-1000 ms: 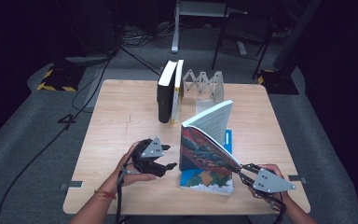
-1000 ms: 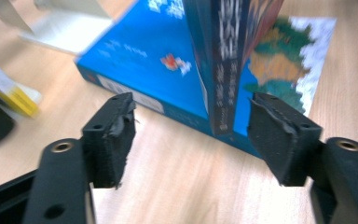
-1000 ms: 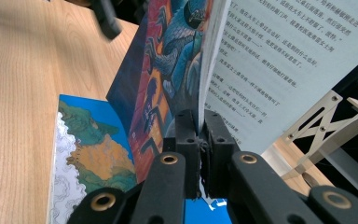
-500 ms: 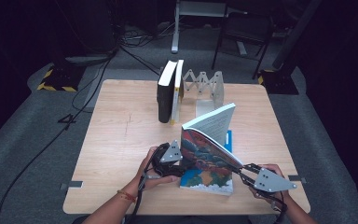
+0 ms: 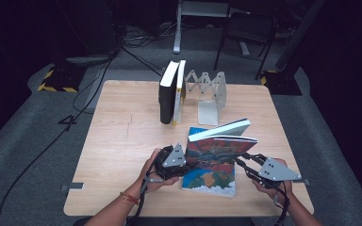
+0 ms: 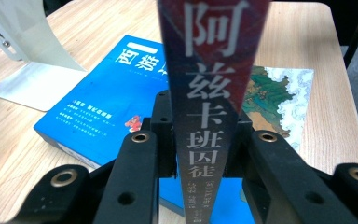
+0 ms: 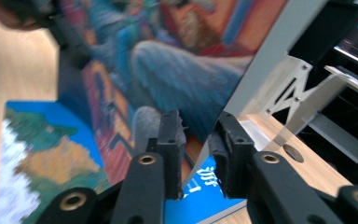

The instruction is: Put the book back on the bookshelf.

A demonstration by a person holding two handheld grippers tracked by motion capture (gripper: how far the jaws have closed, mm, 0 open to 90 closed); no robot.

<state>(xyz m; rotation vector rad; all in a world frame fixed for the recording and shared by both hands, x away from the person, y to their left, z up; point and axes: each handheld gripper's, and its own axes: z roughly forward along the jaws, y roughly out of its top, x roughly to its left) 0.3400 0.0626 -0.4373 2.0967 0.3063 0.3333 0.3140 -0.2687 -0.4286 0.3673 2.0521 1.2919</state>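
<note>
**Book passed from right tongs to left**

The left gripper [image 6: 205, 154] had just been closing and clamped the raised book [image 5: 221, 141] by its spine; the right gripper [image 7: 198, 154], jaws just opening, straddled the book's far edge without pressing; below lay two flat books [image 5: 209, 176]; a one-sided hold risked the book tipping onto them

Looks like a lab or recording studio, not anyone's home. The wooden counter [image 5: 122, 141] sits alone on grey carpet [image 5: 23, 155] with dark surroundings all round, cables [image 5: 99, 66] snake across the floor, yellow-black hazard tape [image 5: 52, 81] marks a base, and metal stand legs [image 5: 176, 28] rise behind.
</note>
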